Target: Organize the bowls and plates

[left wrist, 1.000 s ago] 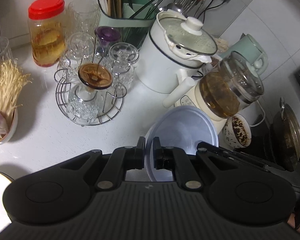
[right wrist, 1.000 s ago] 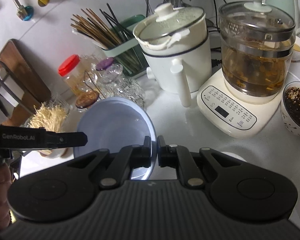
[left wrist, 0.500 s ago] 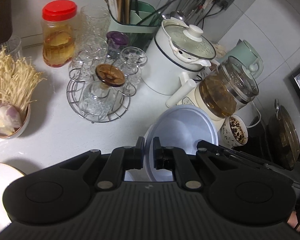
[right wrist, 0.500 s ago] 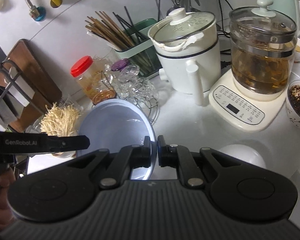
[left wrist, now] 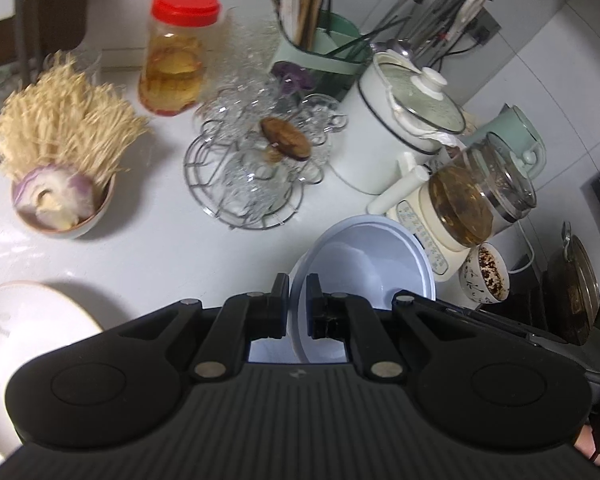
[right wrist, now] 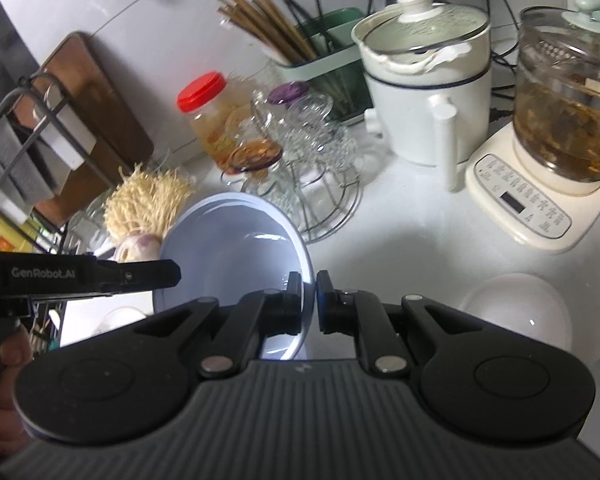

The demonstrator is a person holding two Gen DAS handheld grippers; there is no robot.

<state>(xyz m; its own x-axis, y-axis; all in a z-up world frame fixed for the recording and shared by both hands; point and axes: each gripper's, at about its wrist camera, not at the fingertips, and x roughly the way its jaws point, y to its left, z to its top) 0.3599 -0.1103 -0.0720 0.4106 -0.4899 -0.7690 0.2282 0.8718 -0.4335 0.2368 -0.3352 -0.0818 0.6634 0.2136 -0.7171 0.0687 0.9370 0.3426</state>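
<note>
1. Left hand-held gripper clenched on the near rim of the blue bowl; right hand-held gripper clenched on the opposite rim.
2. Bowl held between both, above the white surface, near the wire rack.
3. Patterned plate toward the surface's left edge; white bowl right.
4. Bowl's underside hidden; clearance hard to judge.

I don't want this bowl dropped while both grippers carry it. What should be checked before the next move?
1. Left gripper shut on the blue bowl rim: ok.
2. Right gripper shut on the opposite rim: ok.
3. Bowl empty: ok.
4. Bowl clear of the glass rack: ok, though close.
5. Set-down spot: cannot tell; a white plate and a white bowl are candidates.
6. Grip depth: cannot tell, pads cover the rim.
</note>
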